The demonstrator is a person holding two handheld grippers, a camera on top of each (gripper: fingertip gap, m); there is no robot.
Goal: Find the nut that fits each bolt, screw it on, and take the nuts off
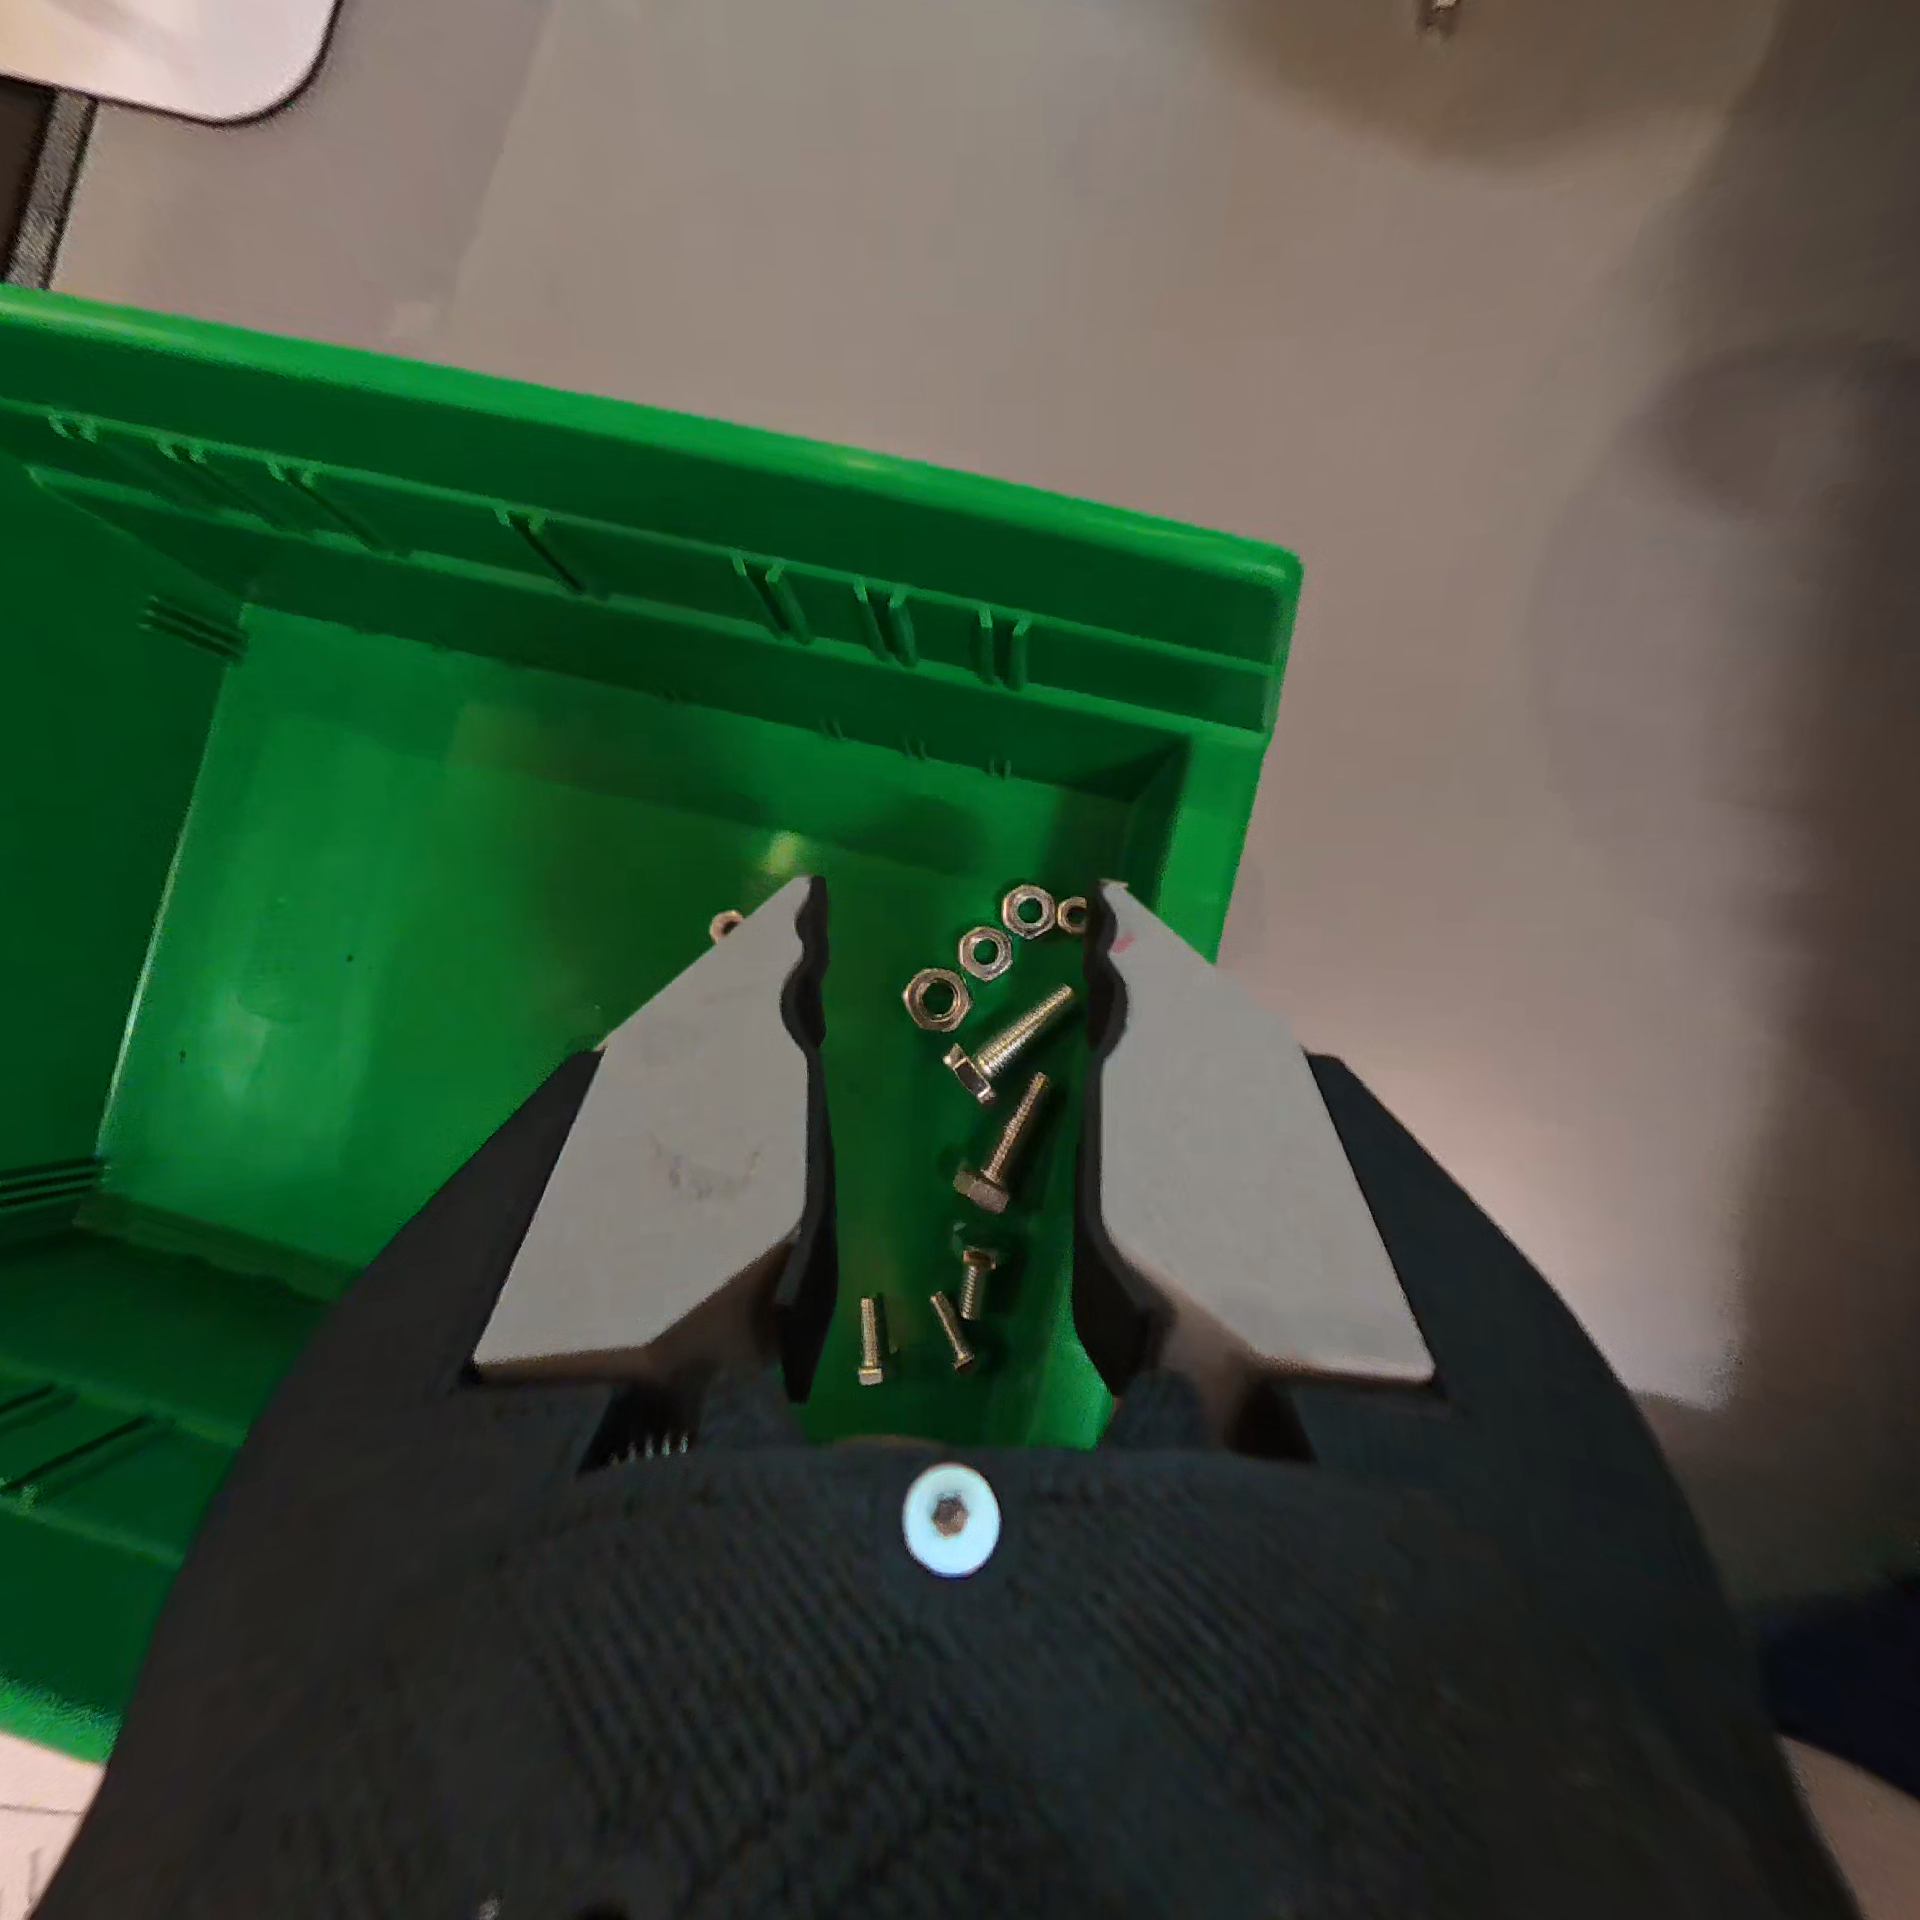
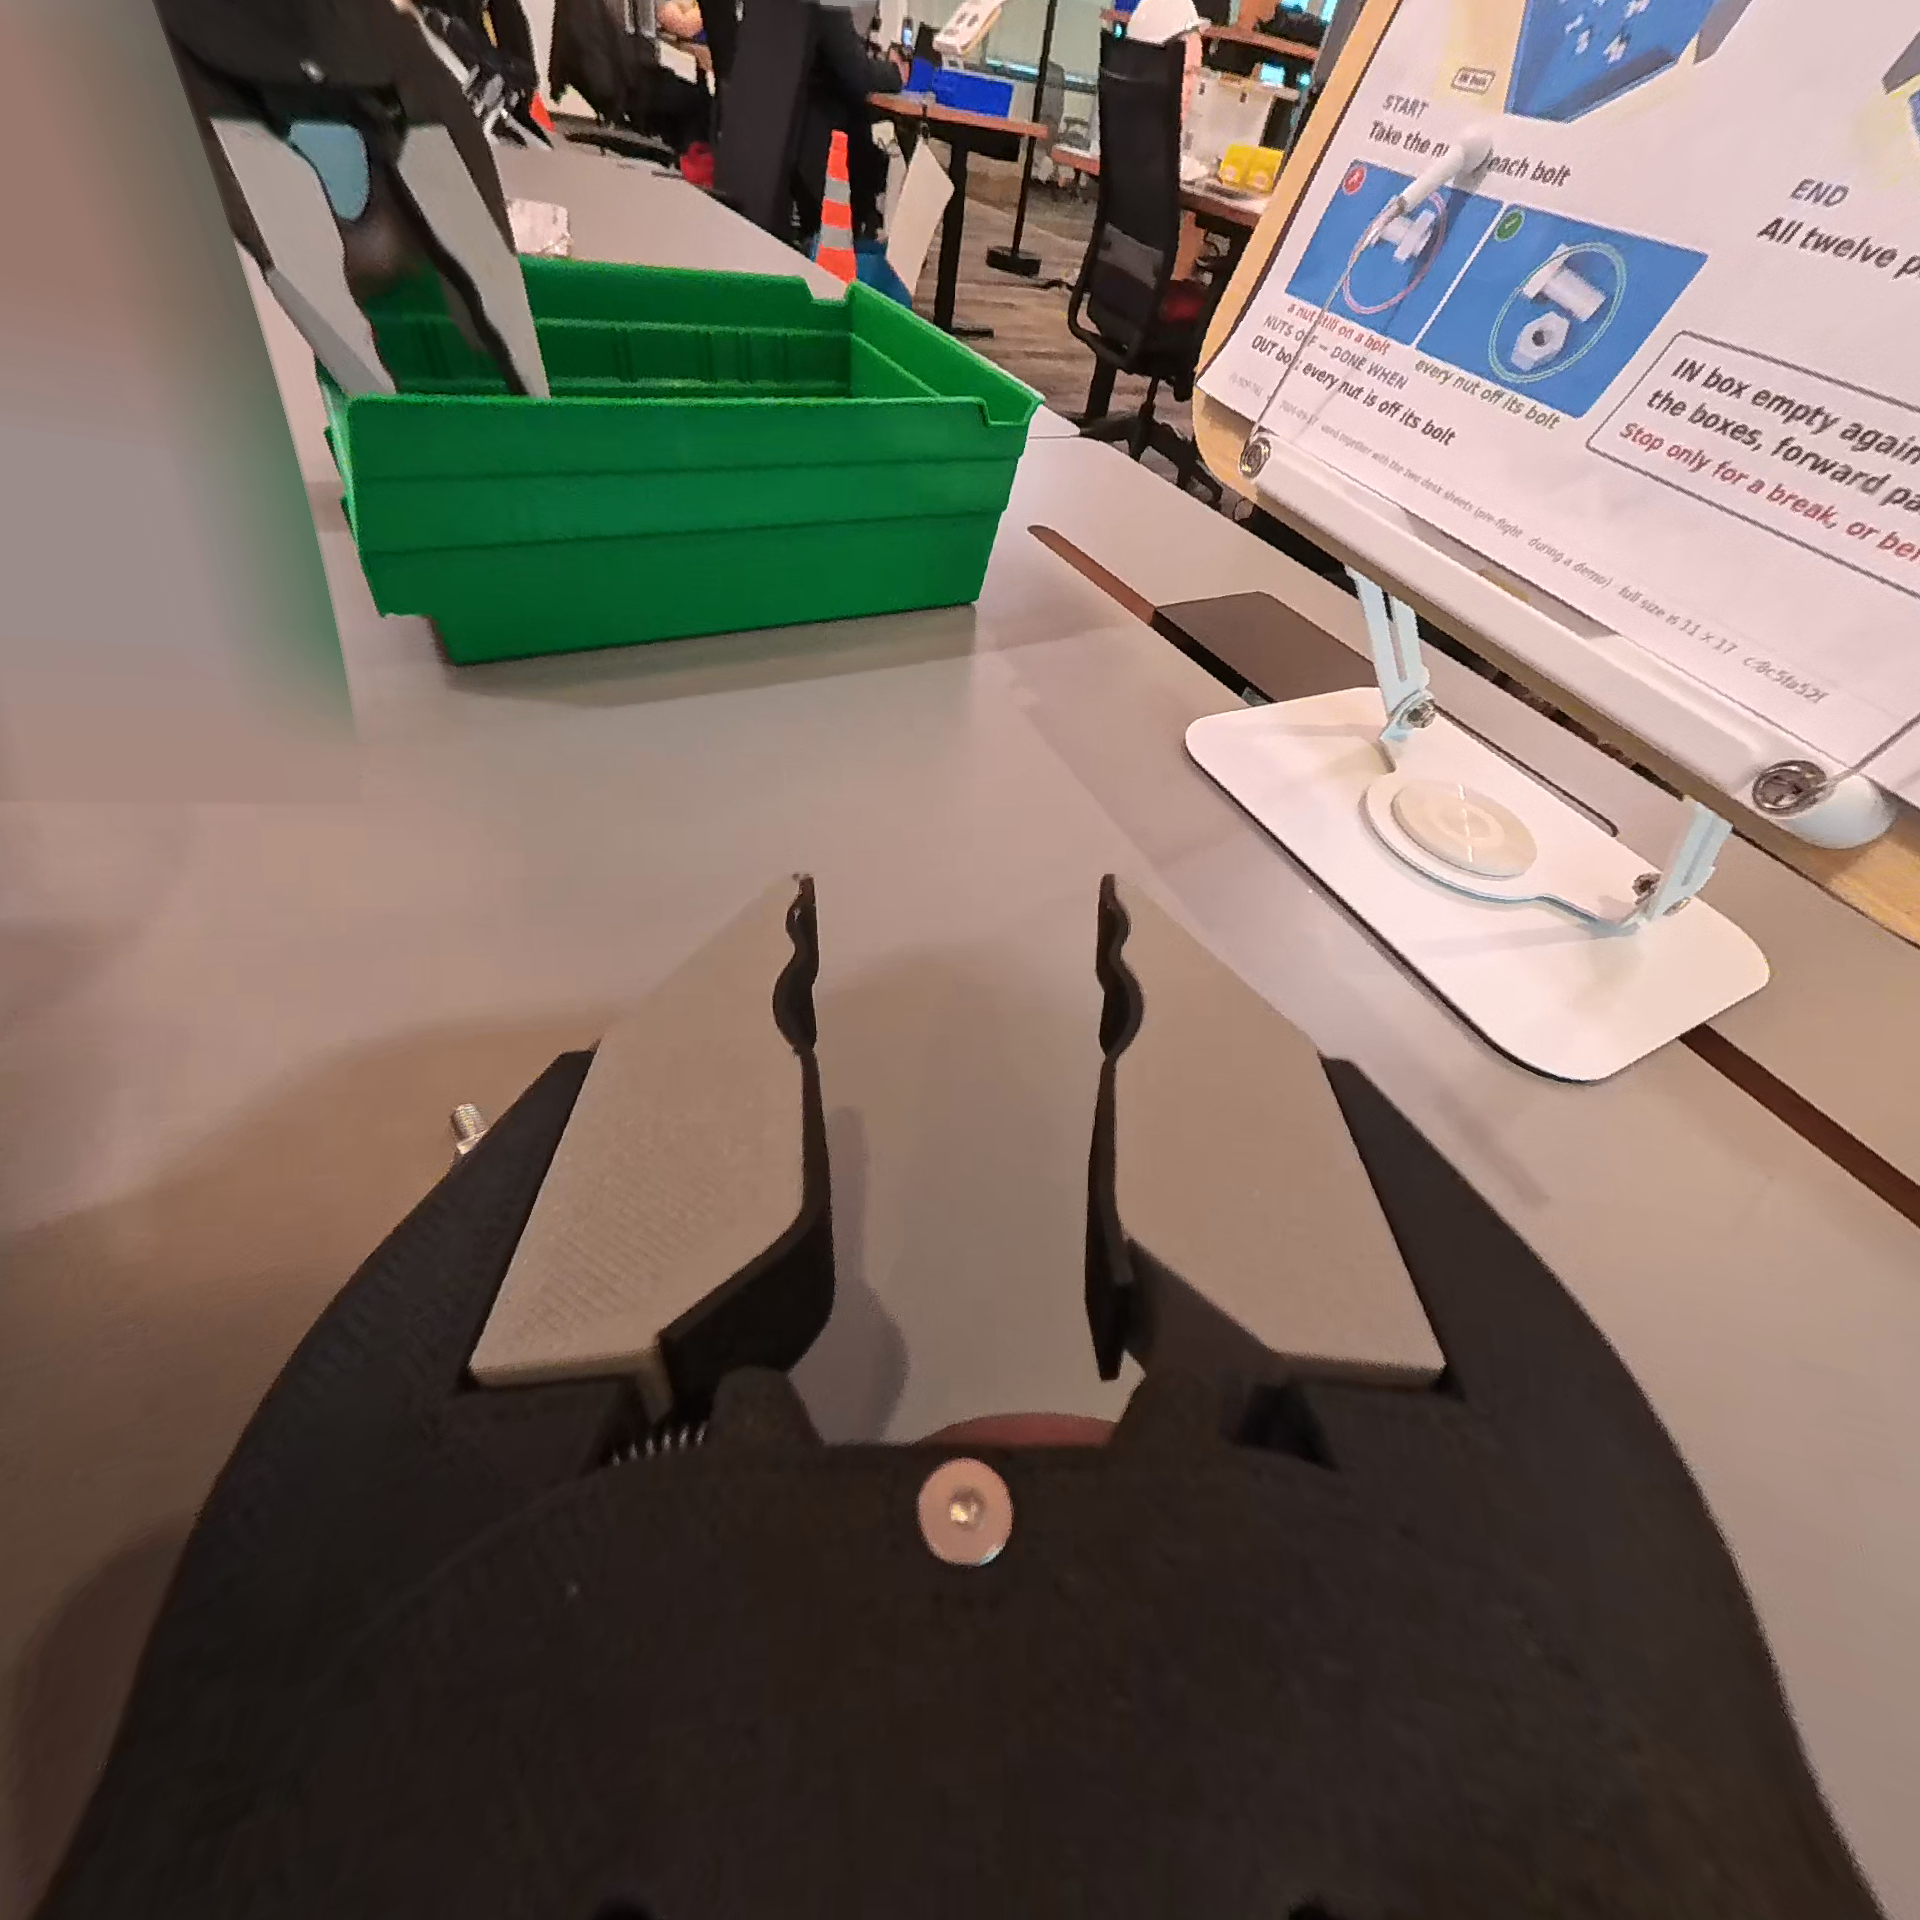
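Inside the green bin (image 1: 623, 935), near its far right corner, the left gripper (image 1: 956, 904) hangs with jaws apart over five bolts (image 1: 1003, 1044) and five nuts (image 1: 935, 1000), apparently choosing a first piece; next it must close on one. Beside the bin, the right gripper (image 2: 956, 904) waits over the table (image 2: 935, 748), jaws apart, empty.

Open office beyond a grey table (image 2: 1039, 727); black mesh chair (image 2: 1127, 260), wooden desks (image 2: 966, 125), orange-and-white traffic cone (image 2: 836, 208); patterned carpet floor (image 2: 1039, 312).
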